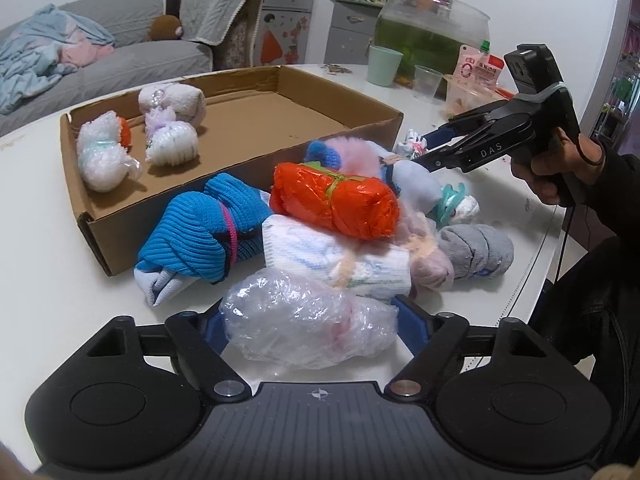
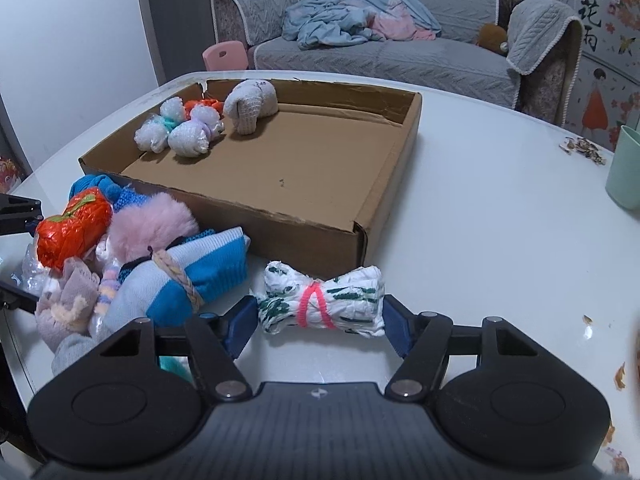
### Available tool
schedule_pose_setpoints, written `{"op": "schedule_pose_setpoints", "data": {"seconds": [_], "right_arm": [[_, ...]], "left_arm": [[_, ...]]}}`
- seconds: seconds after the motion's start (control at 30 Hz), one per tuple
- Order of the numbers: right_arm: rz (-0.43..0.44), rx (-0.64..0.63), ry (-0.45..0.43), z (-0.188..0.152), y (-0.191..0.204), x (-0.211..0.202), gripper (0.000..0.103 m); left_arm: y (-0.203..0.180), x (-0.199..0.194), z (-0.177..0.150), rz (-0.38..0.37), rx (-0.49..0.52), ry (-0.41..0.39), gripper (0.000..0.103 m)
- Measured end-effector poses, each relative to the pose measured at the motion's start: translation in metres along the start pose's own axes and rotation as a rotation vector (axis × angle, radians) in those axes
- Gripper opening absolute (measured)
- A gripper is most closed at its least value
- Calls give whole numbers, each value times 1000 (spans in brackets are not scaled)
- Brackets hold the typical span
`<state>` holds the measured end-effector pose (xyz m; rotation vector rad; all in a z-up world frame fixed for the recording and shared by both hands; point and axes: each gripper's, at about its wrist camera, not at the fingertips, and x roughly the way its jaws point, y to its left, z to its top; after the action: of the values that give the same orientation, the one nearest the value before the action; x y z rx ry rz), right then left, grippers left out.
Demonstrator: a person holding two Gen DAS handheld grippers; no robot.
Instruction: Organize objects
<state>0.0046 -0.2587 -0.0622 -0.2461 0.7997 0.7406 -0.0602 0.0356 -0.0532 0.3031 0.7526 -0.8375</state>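
The cardboard box (image 2: 384, 184) sits open-topped on the white table (image 2: 500, 216). It holds four bundles, all grouped at one end: a cream knitted roll (image 2: 250, 104), two bubble-wrapped bundles (image 2: 188, 136) and an orange-tipped one (image 2: 202, 105) behind them. The rest of the box floor is bare cardboard.

Outside the box, the unsorted pile lies against the near wall. It includes an orange foil bundle (image 1: 334, 200), a blue knitted bundle (image 1: 200, 228), a pink fluffy piece (image 2: 154, 220), a white towel roll (image 1: 340, 260) and a grey roll (image 1: 476, 252).

The left gripper (image 1: 316, 320) has its blue pads on either side of a clear plastic-wrapped bundle (image 1: 304, 320) at the near edge of the pile; the pads meet the wrap on both sides, so the tongs are pinching it. The right gripper (image 2: 320, 316) has its pads pressed against both ends of a white-and-green bundle tied with pink string (image 2: 320, 300), which rests on the table just beside the box corner.

The table beyond the right side of the box is open surface up to a green cup (image 2: 624, 172) near the rim. The box's near corner flap stands slightly apart from its wall.

Only the left wrist view shows the right hand (image 1: 560, 168) on its handle, plus a fish tank (image 1: 432, 36) and a clear plastic cup (image 1: 428, 82) at the far table edge. Only the right wrist view shows the tied white-and-green bundle in full.
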Motion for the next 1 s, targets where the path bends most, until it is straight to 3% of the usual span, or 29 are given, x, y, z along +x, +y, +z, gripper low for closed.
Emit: {"op": "schedule_pose_setpoints", "data": {"seconds": [0.4,0.53,0.63,0.77,1.0], "right_arm": [[20,-8,-13,7,-5,-10,63],[20,2,-45,9,-12,-22,63],[12,23,-88,14,-18,-31,63],[7,38,-171,24,-21,-45,63],[23,16,-284,37,-18,-62,63]], "left_arm": [[-5,-16,-1,-19,48,-10,78],[3,-36,1,-37,24,-83,78],[19,-50,6,-15,-61,-176,78],[22,-63,14,27,-74,-266,78],[33,-63,31,143,-132,-309,78]]}}
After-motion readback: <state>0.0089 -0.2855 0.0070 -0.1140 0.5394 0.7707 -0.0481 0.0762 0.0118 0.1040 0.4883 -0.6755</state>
